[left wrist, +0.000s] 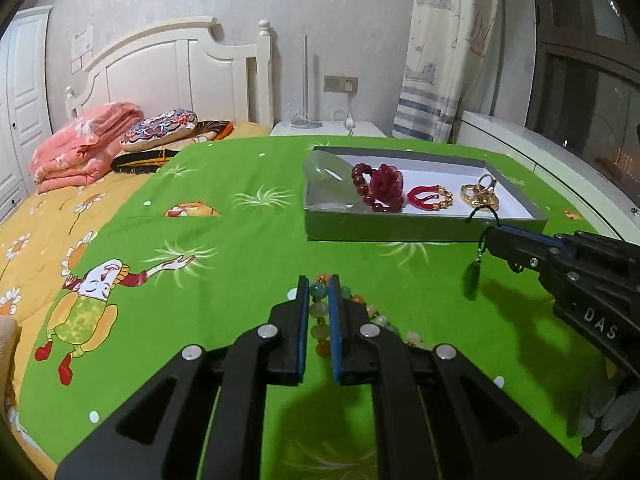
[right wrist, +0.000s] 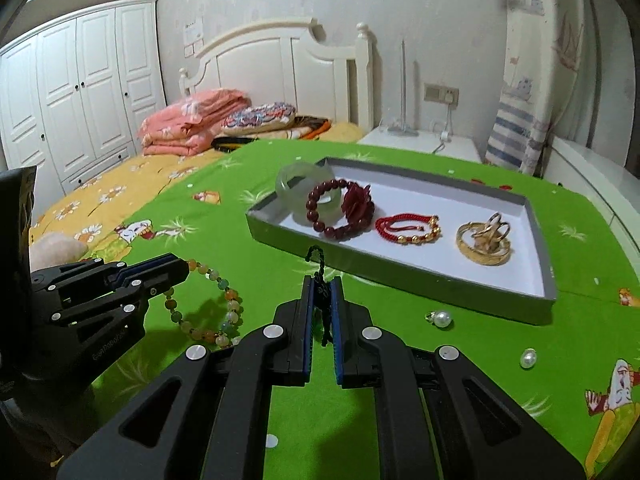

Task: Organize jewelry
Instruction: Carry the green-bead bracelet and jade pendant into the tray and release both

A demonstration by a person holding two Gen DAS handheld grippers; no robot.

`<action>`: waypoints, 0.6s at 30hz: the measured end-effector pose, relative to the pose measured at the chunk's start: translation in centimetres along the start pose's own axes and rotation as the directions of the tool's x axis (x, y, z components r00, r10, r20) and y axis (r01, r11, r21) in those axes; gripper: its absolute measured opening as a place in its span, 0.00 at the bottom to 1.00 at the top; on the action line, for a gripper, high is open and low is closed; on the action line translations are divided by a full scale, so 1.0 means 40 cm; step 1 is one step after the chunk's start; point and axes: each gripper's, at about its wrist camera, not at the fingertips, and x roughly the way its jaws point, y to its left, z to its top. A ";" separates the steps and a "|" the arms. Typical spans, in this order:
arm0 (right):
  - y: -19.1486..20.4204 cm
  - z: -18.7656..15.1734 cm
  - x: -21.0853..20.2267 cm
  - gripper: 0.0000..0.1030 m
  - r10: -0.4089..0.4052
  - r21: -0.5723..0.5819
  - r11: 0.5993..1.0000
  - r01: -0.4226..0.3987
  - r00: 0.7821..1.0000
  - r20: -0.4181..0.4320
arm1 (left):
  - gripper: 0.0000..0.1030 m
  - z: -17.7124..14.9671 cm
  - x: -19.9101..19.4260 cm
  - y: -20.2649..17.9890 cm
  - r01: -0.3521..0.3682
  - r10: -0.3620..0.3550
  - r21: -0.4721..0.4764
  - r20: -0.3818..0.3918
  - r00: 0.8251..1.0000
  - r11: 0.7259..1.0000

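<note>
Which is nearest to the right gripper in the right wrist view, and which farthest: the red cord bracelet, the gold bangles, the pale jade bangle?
From the right gripper:
1. Red cord bracelet, tray middle.
2. Gold bangles, right end of tray.
3. Pale jade bangle, far left corner.

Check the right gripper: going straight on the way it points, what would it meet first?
Probably the near wall of the grey tray, just ahead of the right gripper, which holds the black cord; depth is uncertain.

Bed with green cartoon sheet (right wrist: pixel 400 400) carries grey tray (right wrist: pixel 400 280), two loose pearls (right wrist: pixel 442 319) near tray's front wall, multicoloured bead bracelet (right wrist: pixel 208 300); folded pink blanket (right wrist: pixel 188 120), patterned pillow (right wrist: pixel 260 116) by headboard.
</note>
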 end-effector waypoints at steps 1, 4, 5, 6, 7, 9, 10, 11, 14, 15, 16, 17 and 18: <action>0.001 -0.001 -0.004 0.08 -0.002 0.001 1.000 0.002 1.000 0.006 | 0.09 0.001 -0.006 -0.001 0.006 -0.006 -0.002 0.011 1.000 1.000; 0.004 -0.003 -0.016 0.08 -0.014 0.006 1.000 0.014 0.999 0.028 | 0.09 0.005 -0.013 -0.012 0.027 -0.027 0.011 0.016 1.000 1.000; 0.003 -0.005 -0.022 0.08 -0.017 0.007 1.000 0.017 0.999 0.036 | 0.09 0.005 -0.016 -0.021 0.034 -0.035 0.020 0.022 0.999 0.999; 0.003 -0.007 -0.028 0.08 -0.018 0.010 1.000 0.018 0.999 0.042 | 0.09 0.004 -0.017 -0.028 0.042 -0.043 0.026 0.023 0.999 0.999; 0.001 -0.009 -0.032 0.08 -0.019 0.013 1.000 0.019 0.999 0.044 | 0.09 0.005 -0.018 -0.034 0.046 -0.047 0.034 0.028 0.998 0.998; -0.004 -0.015 -0.043 0.08 -0.025 0.020 1.000 0.024 0.998 0.053 | 0.09 0.010 -0.022 -0.050 0.057 -0.060 0.048 0.045 0.997 0.997; -0.007 -0.016 -0.046 0.08 -0.028 0.023 0.999 0.027 0.998 0.057 | 0.09 0.016 -0.023 -0.054 0.064 -0.067 0.049 0.052 0.996 0.997; -0.010 -0.016 -0.050 0.08 -0.035 0.025 0.999 0.033 0.997 0.063 | 0.09 0.021 -0.025 -0.060 0.070 -0.073 0.052 0.059 0.996 0.996; -0.021 -0.010 -0.054 0.08 -0.051 0.028 0.998 0.049 0.996 0.080 | 0.09 0.041 -0.029 -0.077 0.084 -0.088 0.051 0.085 0.992 0.995; -0.023 -0.010 -0.054 0.08 -0.056 0.030 0.998 0.054 0.995 0.084 | 0.09 0.045 -0.028 -0.085 0.090 -0.094 0.052 0.085 0.992 0.995; -0.028 -0.010 -0.053 0.08 -0.059 0.035 0.998 0.056 0.995 0.084 | 0.09 0.049 -0.029 -0.093 0.091 -0.096 0.057 0.091 0.991 0.994; -0.033 -0.010 -0.051 0.08 -0.062 0.041 0.997 0.058 0.995 0.081 | 0.09 0.050 -0.028 -0.097 0.090 -0.096 0.062 0.097 0.991 0.994; -0.035 -0.011 -0.053 0.08 -0.066 0.047 0.997 0.062 0.994 0.084 | 0.09 0.051 -0.028 -0.105 0.087 -0.094 0.070 0.106 0.990 0.994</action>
